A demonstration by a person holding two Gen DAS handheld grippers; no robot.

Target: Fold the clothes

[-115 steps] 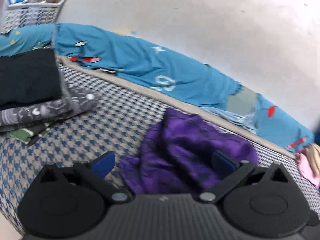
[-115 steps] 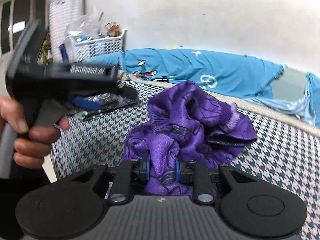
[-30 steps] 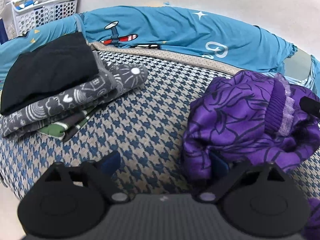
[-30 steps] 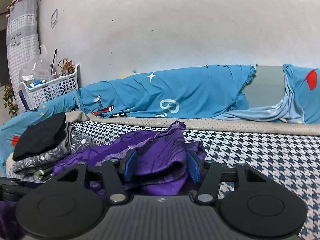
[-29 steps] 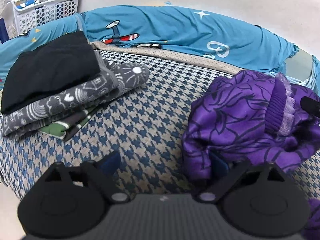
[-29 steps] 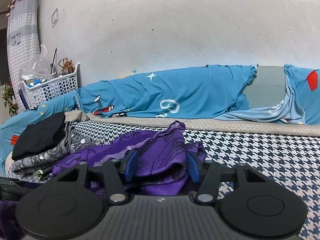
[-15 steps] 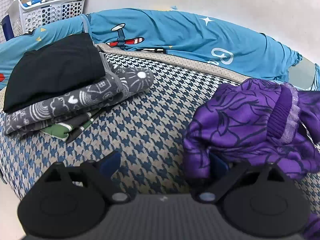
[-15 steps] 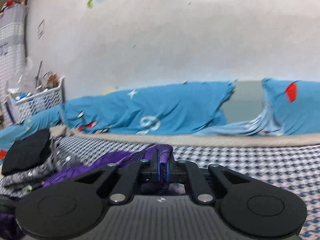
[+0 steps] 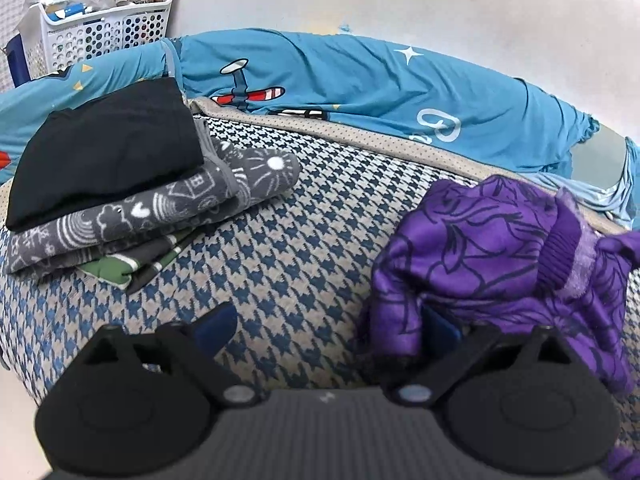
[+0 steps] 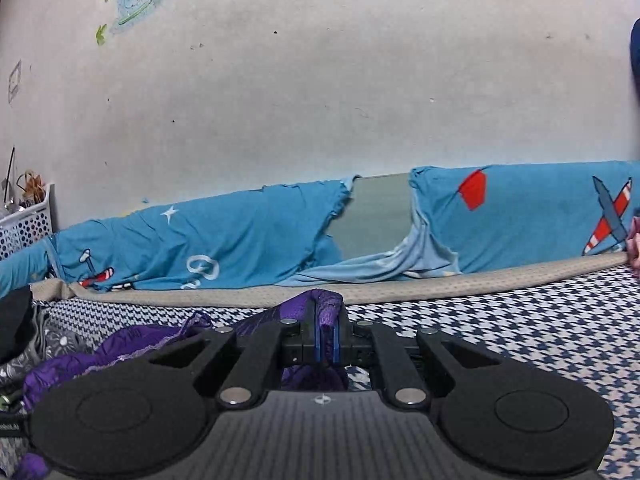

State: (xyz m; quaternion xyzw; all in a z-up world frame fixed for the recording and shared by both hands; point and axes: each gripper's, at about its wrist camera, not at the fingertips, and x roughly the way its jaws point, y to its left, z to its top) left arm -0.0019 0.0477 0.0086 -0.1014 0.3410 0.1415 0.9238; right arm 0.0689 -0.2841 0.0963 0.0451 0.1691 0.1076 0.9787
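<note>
1. My right gripper (image 10: 327, 336) was clamped on a fold of the purple garment (image 9: 492, 256), near the bed's (image 9: 304, 240) far edge.
2. My left gripper (image 9: 328, 324) gaped wide over bare bed between stack (image 9: 116, 176) and garment.
3. No readable writing.

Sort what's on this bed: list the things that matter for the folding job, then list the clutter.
Job:
- crumpled purple printed garment
- right gripper, shut on a fold of it
- left gripper, open beside it
- stack of folded clothes, black on top

Lying about:
- blue aeroplane-print sheet
- white perforated plastic basket
- houndstooth bed cover
</note>
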